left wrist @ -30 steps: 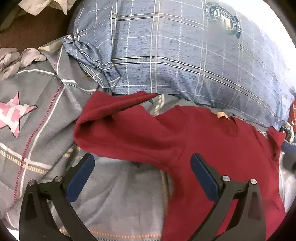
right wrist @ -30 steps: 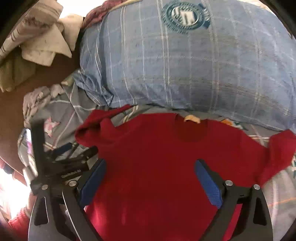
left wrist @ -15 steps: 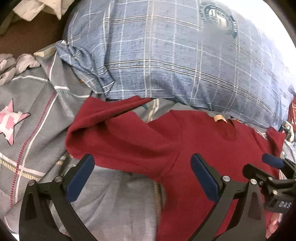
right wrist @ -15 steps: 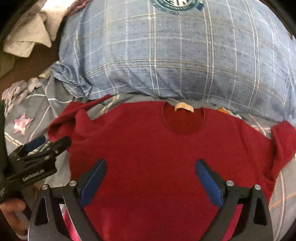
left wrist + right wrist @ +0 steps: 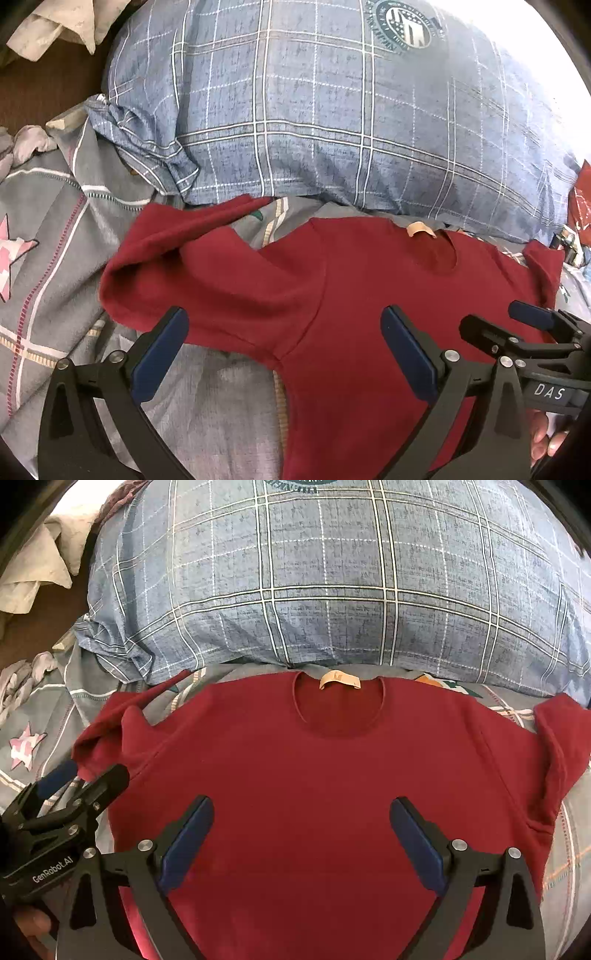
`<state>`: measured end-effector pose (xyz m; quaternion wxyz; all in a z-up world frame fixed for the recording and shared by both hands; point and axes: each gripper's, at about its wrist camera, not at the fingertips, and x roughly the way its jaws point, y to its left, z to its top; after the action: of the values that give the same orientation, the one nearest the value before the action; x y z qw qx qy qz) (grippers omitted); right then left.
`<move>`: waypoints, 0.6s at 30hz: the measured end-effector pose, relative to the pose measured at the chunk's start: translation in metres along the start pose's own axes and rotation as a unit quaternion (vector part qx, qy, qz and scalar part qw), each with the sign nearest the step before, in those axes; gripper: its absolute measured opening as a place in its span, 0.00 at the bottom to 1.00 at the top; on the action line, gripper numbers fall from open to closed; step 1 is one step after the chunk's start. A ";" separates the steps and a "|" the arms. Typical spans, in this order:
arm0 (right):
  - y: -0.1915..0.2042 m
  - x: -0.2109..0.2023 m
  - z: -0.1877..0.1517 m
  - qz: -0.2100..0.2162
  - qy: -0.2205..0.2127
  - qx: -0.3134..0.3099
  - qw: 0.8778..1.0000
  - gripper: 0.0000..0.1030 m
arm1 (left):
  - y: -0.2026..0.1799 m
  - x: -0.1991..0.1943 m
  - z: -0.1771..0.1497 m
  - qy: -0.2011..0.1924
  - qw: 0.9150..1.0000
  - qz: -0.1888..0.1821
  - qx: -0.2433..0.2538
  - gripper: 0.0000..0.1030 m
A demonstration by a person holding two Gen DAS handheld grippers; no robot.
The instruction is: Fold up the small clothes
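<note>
1. The left gripper (image 5: 282,354), jaws spread and grasping nothing, hovers over the shirt's rumpled left sleeve (image 5: 207,273), probably lined up to take it for folding inward.
2. The red shirt (image 5: 325,775) lies face up on the grey bedsheet (image 5: 55,221), collar toward the blue plaid pillow (image 5: 332,590), flat enough to fold.
3. The right gripper (image 5: 301,834), also released and empty, hangs over the chest; the right sleeve (image 5: 561,746) is bunched.

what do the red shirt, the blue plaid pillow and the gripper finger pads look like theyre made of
Red shirt: soft matte knit, probably cotton jersey; it drapes and bunches at the sleeves.
Blue plaid pillow: woven fabric with a printed, faded denim look; creased at its corner.
Finger pads: smooth blue, likely rubber or soft plastic, on black rigid arms.
</note>
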<state>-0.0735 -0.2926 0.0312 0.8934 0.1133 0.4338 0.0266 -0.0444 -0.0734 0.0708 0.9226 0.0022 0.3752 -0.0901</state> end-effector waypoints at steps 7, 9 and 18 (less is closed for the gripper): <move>0.004 0.007 -0.001 0.003 0.003 0.000 1.000 0.94 | -0.002 0.003 -0.001 0.002 1.000 0.010 0.009 1.00; 0.005 0.009 0.000 0.005 0.002 -0.001 1.000 0.94 | 0.000 0.005 -0.001 0.007 1.000 0.012 0.007 1.00; 0.011 0.018 0.004 0.006 0.007 -0.008 1.000 0.94 | 0.008 0.011 -0.001 0.014 1.000 0.019 -0.004 1.00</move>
<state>-0.0585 -0.2800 0.0217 0.8910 0.1090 0.4391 0.0364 -0.0357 -0.0668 0.0623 0.9190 0.0069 0.3879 -0.0707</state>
